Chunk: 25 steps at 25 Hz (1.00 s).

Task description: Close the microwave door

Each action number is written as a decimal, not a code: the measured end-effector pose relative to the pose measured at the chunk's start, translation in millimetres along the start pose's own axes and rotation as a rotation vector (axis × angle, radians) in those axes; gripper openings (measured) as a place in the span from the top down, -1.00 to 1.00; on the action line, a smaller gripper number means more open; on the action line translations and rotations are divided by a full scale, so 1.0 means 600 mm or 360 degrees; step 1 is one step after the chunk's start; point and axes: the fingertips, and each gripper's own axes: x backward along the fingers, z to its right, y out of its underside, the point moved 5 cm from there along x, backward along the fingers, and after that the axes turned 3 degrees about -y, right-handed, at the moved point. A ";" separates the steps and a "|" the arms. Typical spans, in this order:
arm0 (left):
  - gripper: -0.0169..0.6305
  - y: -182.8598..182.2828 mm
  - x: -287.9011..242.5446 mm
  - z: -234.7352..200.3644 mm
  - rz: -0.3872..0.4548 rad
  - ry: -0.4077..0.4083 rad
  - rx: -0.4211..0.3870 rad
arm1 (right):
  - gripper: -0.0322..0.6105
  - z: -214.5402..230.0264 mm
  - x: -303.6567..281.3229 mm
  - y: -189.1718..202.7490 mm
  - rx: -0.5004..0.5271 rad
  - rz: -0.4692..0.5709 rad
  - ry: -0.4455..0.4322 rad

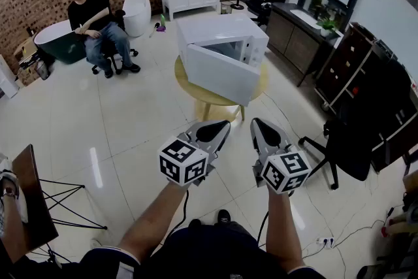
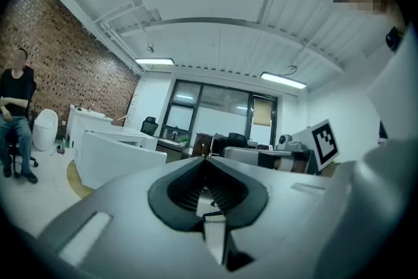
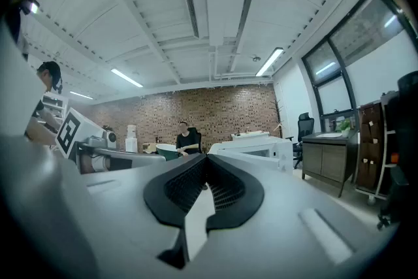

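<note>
Head view: I have both grippers held low in front of me, side by side and level, over the tiled floor point(image 1: 130, 134). The left gripper point(image 1: 221, 129) and the right gripper point(image 1: 262, 130) are both pinched closed with nothing between the jaws. The microwave point(image 1: 245, 32) sits ahead on a round wooden table point(image 1: 189, 89), well apart from both grippers. The microwave door point(image 1: 219, 75) stands swung open, its white panel facing me, with the cavity visible behind it. A person point(image 1: 91, 23) is seated at the brick wall on the left.

Left gripper view: the jaws meet at the tips and are empty. The microwave point(image 2: 134, 137) shows left of the jaws in the distance, its door point(image 2: 117, 157) hanging out in front.

Right gripper view: the jaws are closed tip to tip and hold nothing. The microwave point(image 3: 261, 146) stands just right of the jaw tips, far off. The seated person point(image 3: 188, 139) shows beyond.
</note>
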 end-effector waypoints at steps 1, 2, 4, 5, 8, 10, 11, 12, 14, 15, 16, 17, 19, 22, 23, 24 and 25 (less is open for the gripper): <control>0.91 -0.001 -0.005 0.001 0.0000 -0.0001 -0.0002 | 0.89 0.005 0.000 0.000 0.0000 0.0000 -0.0003; 0.91 -0.001 -0.011 0.001 0.0001 -0.0002 -0.0004 | 0.89 0.011 0.000 -0.001 0.0001 0.0000 -0.0006; 0.91 -0.002 -0.022 0.001 0.0001 -0.0005 -0.0010 | 0.89 0.022 -0.002 -0.002 0.0004 0.0001 -0.0012; 0.91 -0.002 -0.028 0.001 0.0002 -0.0009 -0.0012 | 0.89 0.028 -0.003 -0.003 0.0005 0.0002 -0.0017; 0.91 -0.004 -0.049 -0.002 0.0004 -0.0034 -0.0016 | 0.89 0.051 -0.007 -0.006 0.0006 0.0009 -0.0038; 0.91 -0.003 -0.066 -0.003 0.0002 -0.0055 -0.0016 | 0.89 0.070 -0.010 -0.007 0.0002 0.0008 -0.0056; 0.91 -0.001 -0.075 -0.004 -0.0003 -0.0066 -0.0016 | 0.89 0.081 -0.012 -0.005 -0.0003 0.0005 -0.0066; 0.91 0.001 -0.084 -0.004 -0.0010 -0.0075 -0.0018 | 0.89 0.091 -0.014 -0.004 -0.0009 0.0003 -0.0075; 0.91 0.004 -0.102 -0.004 -0.0023 -0.0092 -0.0026 | 0.89 0.110 -0.018 -0.002 -0.0018 0.0003 -0.0097; 0.91 0.005 -0.112 -0.005 -0.0026 -0.0102 -0.0030 | 0.89 0.119 -0.020 -0.003 -0.0021 0.0003 -0.0110; 0.91 0.005 -0.121 -0.005 -0.0028 -0.0113 -0.0034 | 0.89 0.129 -0.023 -0.003 -0.0022 0.0004 -0.0123; 0.91 0.006 -0.129 -0.006 -0.0029 -0.0125 -0.0035 | 0.89 0.139 -0.026 -0.003 -0.0022 0.0004 -0.0137; 0.91 0.007 -0.146 -0.006 -0.0027 -0.0145 -0.0034 | 0.89 0.158 -0.030 -0.002 -0.0023 -0.0001 -0.0162; 0.91 0.009 -0.171 -0.008 -0.0017 -0.0169 -0.0032 | 0.89 0.186 -0.038 0.003 -0.0031 -0.0016 -0.0180; 0.91 0.009 -0.178 -0.010 -0.0016 -0.0180 -0.0031 | 0.89 0.193 -0.041 0.004 -0.0035 -0.0022 -0.0184; 0.91 0.009 -0.183 -0.014 -0.0018 -0.0190 -0.0029 | 0.89 0.200 -0.044 0.006 -0.0039 -0.0028 -0.0188; 0.91 0.009 -0.188 -0.017 -0.0021 -0.0200 -0.0026 | 0.89 0.205 -0.047 0.008 -0.0043 -0.0033 -0.0193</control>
